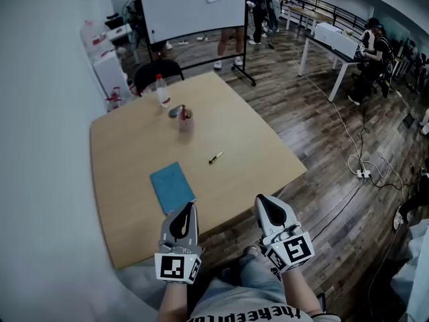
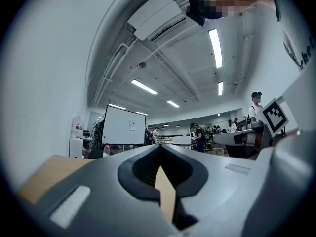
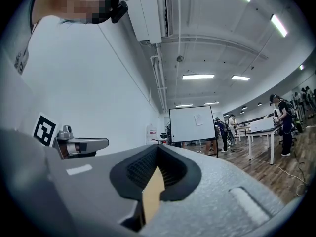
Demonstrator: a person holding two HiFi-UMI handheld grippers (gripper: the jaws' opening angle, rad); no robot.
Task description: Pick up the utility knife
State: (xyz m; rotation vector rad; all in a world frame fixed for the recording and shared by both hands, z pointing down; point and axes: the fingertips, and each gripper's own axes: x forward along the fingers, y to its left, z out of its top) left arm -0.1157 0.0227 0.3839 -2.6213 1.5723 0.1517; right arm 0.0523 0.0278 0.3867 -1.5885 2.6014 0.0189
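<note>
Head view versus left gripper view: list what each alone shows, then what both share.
Only the head view: the utility knife and a blue notebook. Only the left gripper view: ceiling lights and an air conditioner. Both: the whiteboard, the table and the left gripper, shut and empty.

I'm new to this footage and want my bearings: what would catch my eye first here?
Two grey grippers, the left tool and the right tool, hang shut and empty at the near edge of the light wooden table. A flat teal notebook lies just ahead of the left tool, and the small yellow-and-black utility knife lies alone near the table's middle, untouched. A large white whiteboard stands beyond the far corner.
</note>
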